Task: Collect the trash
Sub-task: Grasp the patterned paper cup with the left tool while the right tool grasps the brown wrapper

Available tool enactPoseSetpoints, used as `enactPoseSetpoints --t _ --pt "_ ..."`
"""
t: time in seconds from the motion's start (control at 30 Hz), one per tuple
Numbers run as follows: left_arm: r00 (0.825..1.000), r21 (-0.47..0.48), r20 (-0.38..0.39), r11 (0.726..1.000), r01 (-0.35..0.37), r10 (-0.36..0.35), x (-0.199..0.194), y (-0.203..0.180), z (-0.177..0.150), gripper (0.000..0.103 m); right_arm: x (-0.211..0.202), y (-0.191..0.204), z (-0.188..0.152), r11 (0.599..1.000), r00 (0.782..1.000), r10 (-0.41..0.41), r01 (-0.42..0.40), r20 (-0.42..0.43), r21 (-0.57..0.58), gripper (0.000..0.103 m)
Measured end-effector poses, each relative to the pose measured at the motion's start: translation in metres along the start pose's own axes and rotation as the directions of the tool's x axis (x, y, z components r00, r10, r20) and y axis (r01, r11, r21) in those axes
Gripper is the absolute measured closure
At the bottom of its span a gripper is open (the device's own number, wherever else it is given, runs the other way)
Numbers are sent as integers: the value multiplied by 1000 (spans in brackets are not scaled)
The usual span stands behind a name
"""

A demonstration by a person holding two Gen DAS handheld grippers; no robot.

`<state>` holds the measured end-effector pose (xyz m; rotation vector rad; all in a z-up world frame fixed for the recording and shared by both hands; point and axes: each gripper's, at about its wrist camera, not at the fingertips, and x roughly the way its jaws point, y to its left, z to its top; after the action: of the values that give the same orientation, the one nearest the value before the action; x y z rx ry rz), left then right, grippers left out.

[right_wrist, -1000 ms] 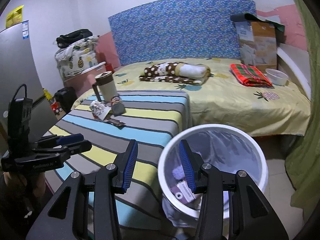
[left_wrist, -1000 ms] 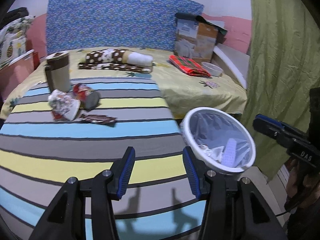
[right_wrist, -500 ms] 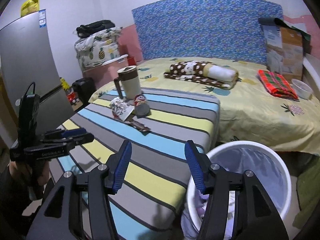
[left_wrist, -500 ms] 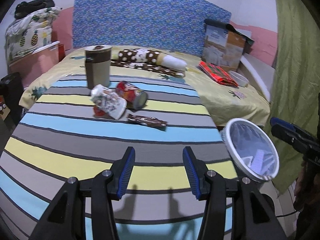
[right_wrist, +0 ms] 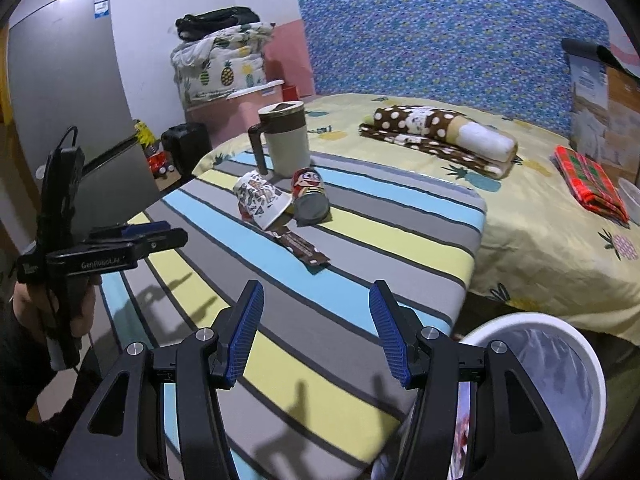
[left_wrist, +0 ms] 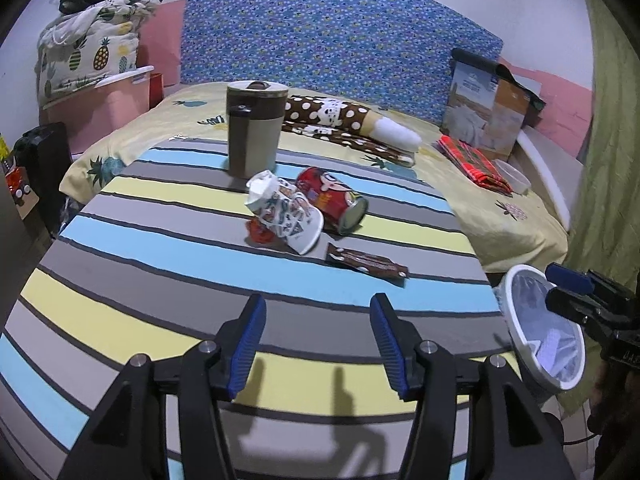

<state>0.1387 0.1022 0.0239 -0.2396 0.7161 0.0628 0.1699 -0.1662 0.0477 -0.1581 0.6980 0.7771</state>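
On the striped table (left_wrist: 160,272) lie a crumpled printed paper cup (left_wrist: 286,212), a red can (left_wrist: 334,200) on its side, a scrap of red wrapper (left_wrist: 260,234) and a brown snack wrapper (left_wrist: 366,264). The same cup (right_wrist: 262,200), can (right_wrist: 310,196) and brown wrapper (right_wrist: 302,246) show in the right wrist view. My left gripper (left_wrist: 318,340) hovers over the near table edge, its jaws opening with nothing between them. My right gripper (right_wrist: 316,332) is open and empty, above the table's corner beside the white trash bin (right_wrist: 576,344), which is also at the right (left_wrist: 520,340).
A brown and beige lidded mug (left_wrist: 254,130) stands behind the trash. The bed (right_wrist: 540,220) carries a dotted roll, a red plaid cloth, a bowl and a cardboard box. A grey fridge (right_wrist: 68,120) stands left. A green curtain (left_wrist: 608,160) hangs right.
Both views swung left from the bin toward the table, so the trash items now sit more central and closer. The right gripper's jaws widened; the left's widened slightly.
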Motion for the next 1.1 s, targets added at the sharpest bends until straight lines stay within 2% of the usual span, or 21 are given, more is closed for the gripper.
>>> enactPoseSetpoints --t 0.37,0.8,1.1 --pt "1000 -22 -2 1000 -4 4 28 17 19 40 44 8 8 997 997 16 -22 -79 -80 46" --pt "1000 -62 -4 998 -16 16 71 42 47 34 97 6 21 991 984 43 -64 -172 -116 46" --pt "1000 -73 -23 997 15 -16 101 47 65 33 124 5 20 990 973 61 -88 -223 -113 46"
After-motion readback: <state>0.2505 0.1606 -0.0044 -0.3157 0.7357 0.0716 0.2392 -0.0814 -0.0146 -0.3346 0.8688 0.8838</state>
